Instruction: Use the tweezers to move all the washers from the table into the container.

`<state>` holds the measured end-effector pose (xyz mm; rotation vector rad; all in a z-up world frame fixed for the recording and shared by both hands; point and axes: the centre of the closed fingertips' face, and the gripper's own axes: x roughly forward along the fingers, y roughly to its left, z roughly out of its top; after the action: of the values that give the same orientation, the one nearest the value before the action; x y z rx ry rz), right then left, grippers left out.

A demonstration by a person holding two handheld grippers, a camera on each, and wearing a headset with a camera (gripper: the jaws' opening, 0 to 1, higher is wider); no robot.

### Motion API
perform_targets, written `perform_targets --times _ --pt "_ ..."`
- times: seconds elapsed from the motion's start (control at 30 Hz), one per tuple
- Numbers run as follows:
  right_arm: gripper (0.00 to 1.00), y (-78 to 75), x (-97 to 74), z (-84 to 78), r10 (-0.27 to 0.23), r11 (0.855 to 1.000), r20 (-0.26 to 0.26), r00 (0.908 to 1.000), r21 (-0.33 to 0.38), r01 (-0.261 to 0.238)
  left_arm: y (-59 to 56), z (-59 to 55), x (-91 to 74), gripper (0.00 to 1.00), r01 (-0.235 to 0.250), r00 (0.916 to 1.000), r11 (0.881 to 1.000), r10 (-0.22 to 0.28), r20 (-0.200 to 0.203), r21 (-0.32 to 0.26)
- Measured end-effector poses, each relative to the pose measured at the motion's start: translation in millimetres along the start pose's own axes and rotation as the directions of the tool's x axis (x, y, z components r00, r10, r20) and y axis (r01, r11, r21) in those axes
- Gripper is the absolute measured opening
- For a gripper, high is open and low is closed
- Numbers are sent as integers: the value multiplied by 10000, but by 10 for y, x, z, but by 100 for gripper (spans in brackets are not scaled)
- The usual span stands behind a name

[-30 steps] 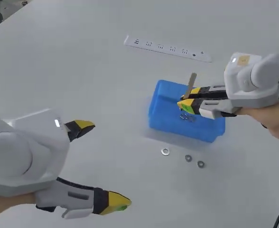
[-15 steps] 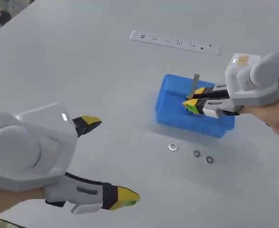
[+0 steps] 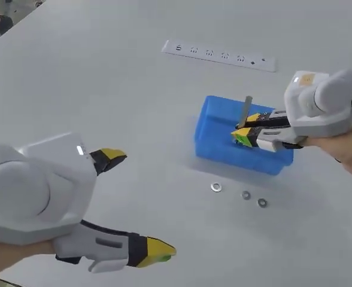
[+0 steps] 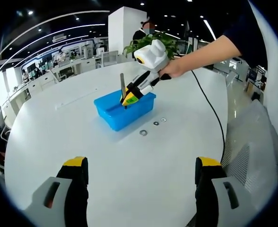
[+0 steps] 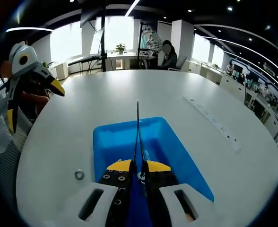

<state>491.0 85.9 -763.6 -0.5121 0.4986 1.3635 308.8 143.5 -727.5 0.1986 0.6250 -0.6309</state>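
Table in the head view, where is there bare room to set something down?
Bare tabletop runs wide between the power strip, the blue container and the left hand-held gripper. It is crowded on the container's near side, where three washers lie, and over it, where the right hand-held gripper holds tweezers.

- An open-plan office: rows of desks (image 4: 40, 79) under long ceiling light strips (image 4: 58, 17).
- Big bright windows (image 5: 115, 30), white columns (image 4: 122, 28), a leafy potted plant (image 4: 135, 45).
- People (image 5: 169, 53) sit beyond a wide white bench (image 5: 106, 94) carrying a power strip (image 3: 218, 55).
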Motion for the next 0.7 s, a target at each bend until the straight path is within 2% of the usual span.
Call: perform_targets --times 0.13,0.27,0.33,0.43,0.53,0.6,0.7 --pt "11 2 -48 42 -20 9999 19 10000 -132 20 72 61 10 99 -44 9999 10000 44 123 10" --pt "11 19 -98 126 41 9996 206 9998 -283 -35 217 262 96 98 -187 9988 9992 171 448 364" --pt "11 11 -111 143 -9 9996 246 9997 -269 16 286 435 175 96 -198 9968 9983 155 781 553" --pt "11 27 -150 174 -6 9995 321 9995 -323 17 331 714 300 93 52 9921 9946 -180 1239 1032" --pt "11 57 -178 200 61 9991 381 9993 -416 -45 387 894 392 89 49 9894 9863 -288 1425 1652" --pt "11 81 -196 218 126 9984 392 9992 -557 -104 434 1051 488 88 158 9882 9835 -429 1472 1803" --pt "11 121 -224 251 230 9971 437 9988 -735 -197 465 1278 577 82 280 9787 9778 -691 1934 2078"
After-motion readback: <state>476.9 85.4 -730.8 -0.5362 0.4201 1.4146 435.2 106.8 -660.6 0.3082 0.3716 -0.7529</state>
